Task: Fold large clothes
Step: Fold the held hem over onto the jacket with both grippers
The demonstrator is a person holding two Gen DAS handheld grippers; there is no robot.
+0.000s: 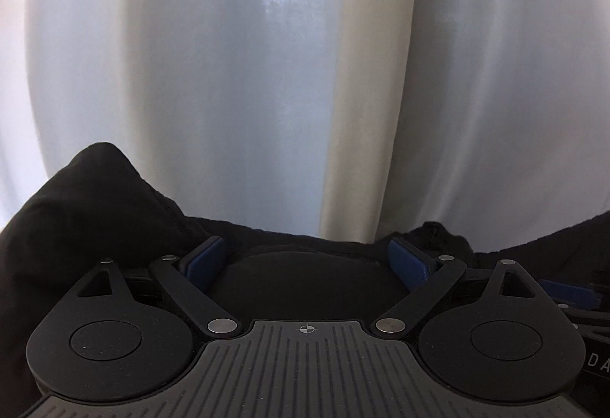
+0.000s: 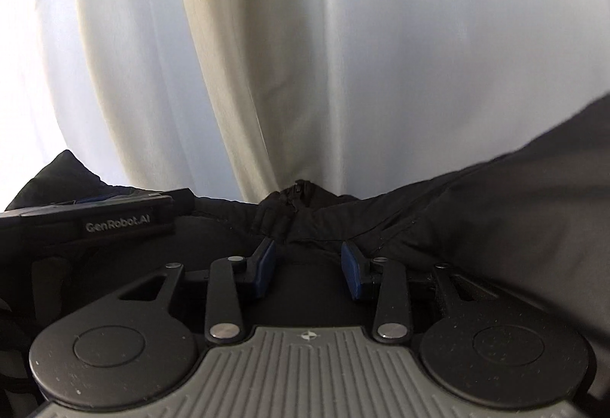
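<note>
A black jacket lies bunched under both grippers, dark and padded; its zipper end shows at the collar in the right wrist view. My left gripper hangs just over the cloth with its blue pads far apart, and nothing is pinched between them. My right gripper has its blue pads drawn close on a thick fold of the jacket just below the zipper. The two grippers are side by side: the left one's body shows at the left of the right wrist view.
A white curtain with long vertical folds fills the background behind the jacket, and the same curtain hangs close ahead in the right wrist view. A grey sleeve or panel of the jacket rises at the right.
</note>
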